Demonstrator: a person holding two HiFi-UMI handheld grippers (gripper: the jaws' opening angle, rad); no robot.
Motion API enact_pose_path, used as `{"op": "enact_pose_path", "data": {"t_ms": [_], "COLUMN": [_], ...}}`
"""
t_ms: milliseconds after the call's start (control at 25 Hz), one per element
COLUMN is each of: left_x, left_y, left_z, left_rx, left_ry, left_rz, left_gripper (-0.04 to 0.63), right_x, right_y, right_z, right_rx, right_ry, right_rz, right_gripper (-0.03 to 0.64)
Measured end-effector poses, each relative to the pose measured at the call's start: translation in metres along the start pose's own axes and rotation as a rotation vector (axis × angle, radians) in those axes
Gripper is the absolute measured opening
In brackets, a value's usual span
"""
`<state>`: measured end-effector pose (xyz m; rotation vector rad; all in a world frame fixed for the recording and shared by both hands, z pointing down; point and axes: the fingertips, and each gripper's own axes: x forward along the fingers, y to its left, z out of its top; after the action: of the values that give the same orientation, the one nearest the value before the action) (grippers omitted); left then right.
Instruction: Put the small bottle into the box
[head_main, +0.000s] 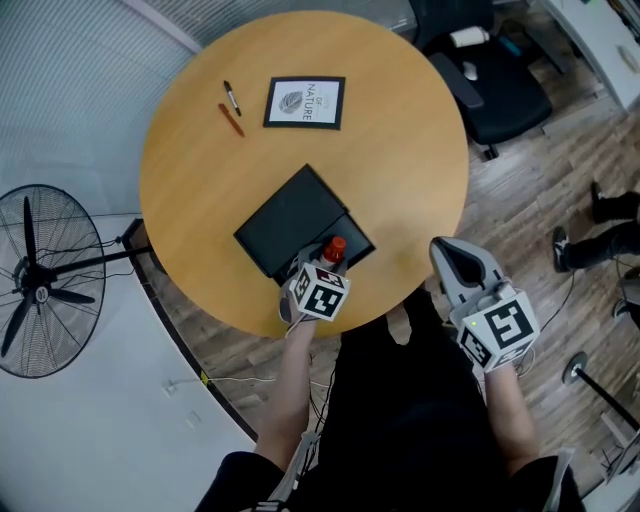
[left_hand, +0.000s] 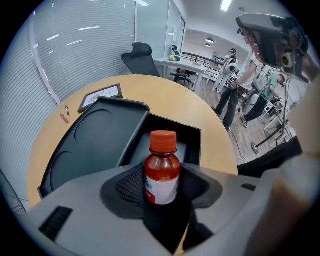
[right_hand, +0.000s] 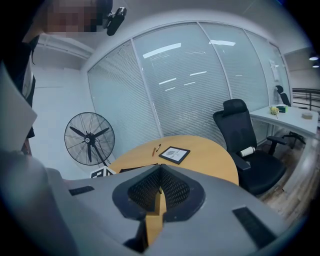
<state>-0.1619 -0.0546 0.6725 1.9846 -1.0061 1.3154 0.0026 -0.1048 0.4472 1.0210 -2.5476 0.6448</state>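
A small amber bottle (left_hand: 162, 172) with an orange cap and white label stands upright between the jaws of my left gripper (left_hand: 162, 192), which is shut on it. In the head view the bottle (head_main: 334, 250) is at the near edge of the open black box (head_main: 348, 232), whose lid (head_main: 290, 220) lies folded back to the left. The left gripper (head_main: 318, 282) holds it just at the box's front rim. My right gripper (head_main: 452, 262) hovers off the table's right edge, its jaws shut with nothing between them (right_hand: 159, 200).
On the round wooden table (head_main: 400, 130) lie a framed card (head_main: 305, 102) and two pens (head_main: 231, 108) at the far side. A floor fan (head_main: 40, 280) stands left and an office chair (head_main: 495, 80) at the back right.
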Motion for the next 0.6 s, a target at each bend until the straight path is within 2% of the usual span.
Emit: {"op": "enact_pose_path", "data": {"t_ms": [480,600], "left_x": [0.017,0.018], "left_y": [0.0,0.0], "left_z": [0.009,0.006], "left_rx": [0.034,0.023], "left_ry": [0.006,0.005], "left_rz": [-0.025,-0.028], "left_gripper": [0.207,0.202], "right_x": [-0.004,-0.005], "right_y": [-0.004,-0.004], "right_z": [0.0,0.0], "right_rx": [0.003,0.005], "right_ry": [0.003,0.003], "right_rz": [-0.02,-0.022], "right_gripper": [0.009,0.009]}}
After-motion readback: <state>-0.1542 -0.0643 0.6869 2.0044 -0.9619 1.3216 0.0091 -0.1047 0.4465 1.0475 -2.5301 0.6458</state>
